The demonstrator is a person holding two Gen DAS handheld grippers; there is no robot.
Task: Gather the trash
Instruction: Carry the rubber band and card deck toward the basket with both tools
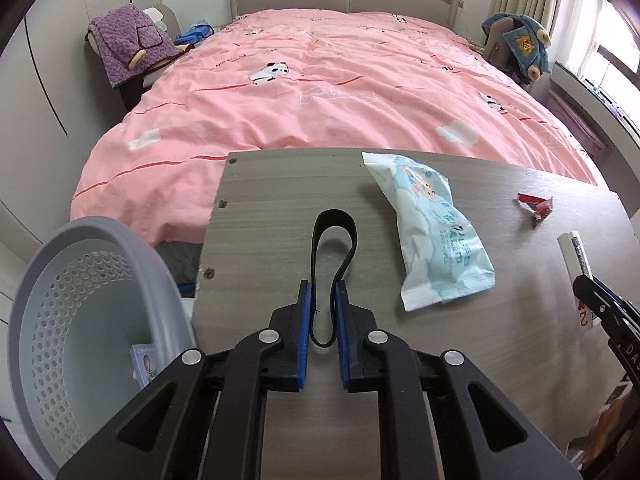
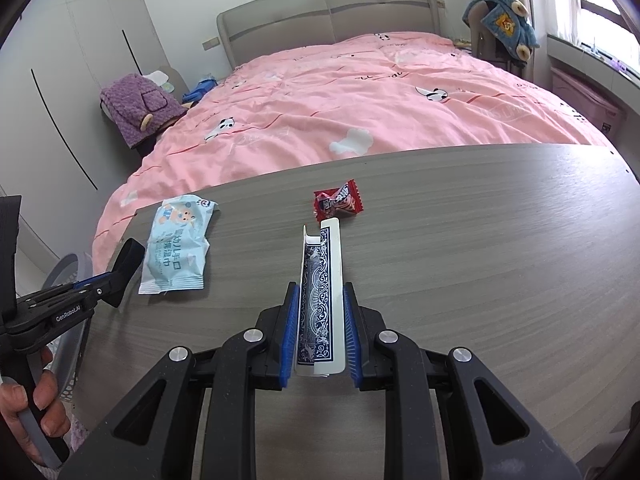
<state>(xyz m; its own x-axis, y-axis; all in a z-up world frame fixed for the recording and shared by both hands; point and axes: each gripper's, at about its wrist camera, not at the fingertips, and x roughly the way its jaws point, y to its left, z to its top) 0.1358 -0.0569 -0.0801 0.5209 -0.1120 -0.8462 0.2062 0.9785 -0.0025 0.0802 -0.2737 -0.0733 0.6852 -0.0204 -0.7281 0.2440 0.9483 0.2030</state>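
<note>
My left gripper (image 1: pixel 323 286) is shut on a black rubber band (image 1: pixel 334 240), whose loop sticks out forward above the grey table (image 1: pixel 272 208). My right gripper (image 2: pixel 321 290) is shut on folded playing cards (image 2: pixel 322 280) with a blue patterned back; they also show at the right edge of the left wrist view (image 1: pixel 576 256). A pale blue wet-wipe packet (image 1: pixel 434 228) lies on the table right of the left gripper, and shows in the right wrist view (image 2: pixel 178 244). A red candy wrapper (image 2: pixel 338 202) lies just beyond the cards, also visible in the left view (image 1: pixel 536 204).
A grey perforated basket (image 1: pixel 80 320) stands off the table's left edge with a small box (image 1: pixel 144 364) inside. A bed with a pink duvet (image 1: pixel 320 88) lies beyond the table. The left gripper (image 2: pixel 116 276) and the hand holding it show at the left in the right view.
</note>
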